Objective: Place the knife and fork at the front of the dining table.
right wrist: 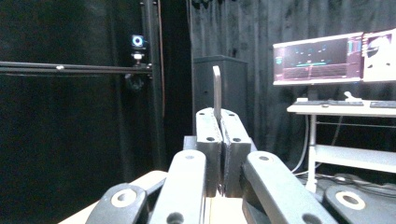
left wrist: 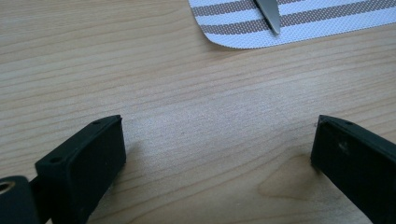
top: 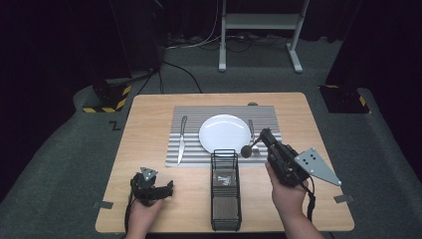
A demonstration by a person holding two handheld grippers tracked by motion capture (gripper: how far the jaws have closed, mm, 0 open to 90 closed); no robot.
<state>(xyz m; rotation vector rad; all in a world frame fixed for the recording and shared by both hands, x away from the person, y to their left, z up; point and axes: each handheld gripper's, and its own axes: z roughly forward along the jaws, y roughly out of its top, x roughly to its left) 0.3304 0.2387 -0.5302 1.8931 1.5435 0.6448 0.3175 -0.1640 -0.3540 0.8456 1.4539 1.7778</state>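
Spoon (top: 250,146), dark, held by its handle in the right gripper (top: 264,135), bowl end hanging toward 8 o'clock of the fingers, above the placemat's (top: 194,134) right edge, just off the plate's (top: 225,133) 4 o'clock rim. In the right gripper view the two fingers (right wrist: 208,149) are clenched tight on a thin grey handle (right wrist: 216,93) that stands up between them. The right hand (top: 286,196) grips the tool body from below, grey three-cornered plate (top: 314,164) on top. Fork (top: 251,130) lies on the placemat at 3 o'clock of the plate, knife (top: 182,139) at 9 o'clock, tip toward the person. Black wire caddy (top: 225,191) stands on the tabletop (top: 149,119) at 6 o'clock of the plate, between the two hands. Left gripper (top: 166,189) rests low near the tabletop's front left, held by the left hand (top: 144,211); in the left gripper view its fingers (left wrist: 88,158) are released, spread wide over bare wood, nothing between them, with the placemat corner and knife tip (left wrist: 270,16) beyond at 12 o'clock.
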